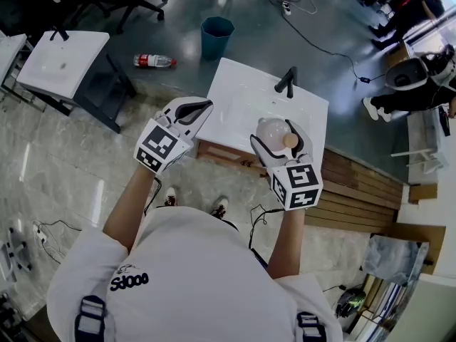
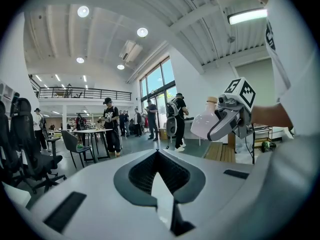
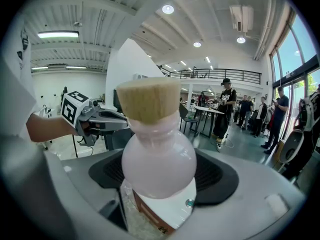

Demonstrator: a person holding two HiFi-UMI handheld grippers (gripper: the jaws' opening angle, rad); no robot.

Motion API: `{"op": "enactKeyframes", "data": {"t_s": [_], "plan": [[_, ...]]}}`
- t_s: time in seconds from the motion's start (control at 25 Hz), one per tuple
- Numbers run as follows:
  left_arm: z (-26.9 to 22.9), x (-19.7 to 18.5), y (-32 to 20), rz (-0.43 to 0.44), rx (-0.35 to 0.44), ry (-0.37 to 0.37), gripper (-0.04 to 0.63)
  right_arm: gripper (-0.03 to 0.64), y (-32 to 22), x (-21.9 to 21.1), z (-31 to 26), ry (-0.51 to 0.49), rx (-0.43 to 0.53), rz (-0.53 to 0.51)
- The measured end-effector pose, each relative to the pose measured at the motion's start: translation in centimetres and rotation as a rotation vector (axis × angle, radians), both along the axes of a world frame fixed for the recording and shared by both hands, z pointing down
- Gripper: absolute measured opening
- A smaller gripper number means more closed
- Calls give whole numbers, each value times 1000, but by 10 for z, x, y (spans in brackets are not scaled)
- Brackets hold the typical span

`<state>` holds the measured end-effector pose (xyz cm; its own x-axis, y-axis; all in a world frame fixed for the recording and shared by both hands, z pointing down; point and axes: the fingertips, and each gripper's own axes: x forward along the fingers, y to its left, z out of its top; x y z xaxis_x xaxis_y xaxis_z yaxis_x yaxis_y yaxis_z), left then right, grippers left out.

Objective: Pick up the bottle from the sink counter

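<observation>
Right gripper (image 1: 279, 135) clamps the bottle (image 1: 269, 129), held clear above the sink counter (image 1: 242, 98); left gripper (image 1: 192, 109), jaws together, hangs empty alongside.

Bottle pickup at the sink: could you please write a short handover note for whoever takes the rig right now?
Left gripper: jaws together, empty, held beside the sink counter.
Right gripper: shut on the bottle, cork-coloured cap pointing away from the person.
Bottle: in the air over the counter's near edge, not resting on it.
Done: the pickup.
Left: probably nothing but keeping a firm hold.
</observation>
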<state>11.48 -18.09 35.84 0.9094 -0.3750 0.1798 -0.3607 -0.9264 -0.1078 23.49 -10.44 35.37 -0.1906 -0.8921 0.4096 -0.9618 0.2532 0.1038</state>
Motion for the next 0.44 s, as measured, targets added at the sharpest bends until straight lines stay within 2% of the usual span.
{"op": "enactKeyframes", "data": {"t_s": [0.44], "plan": [[4,3,2,-1,-6,0,6,400,1,2,3,3,-3,1]]}}
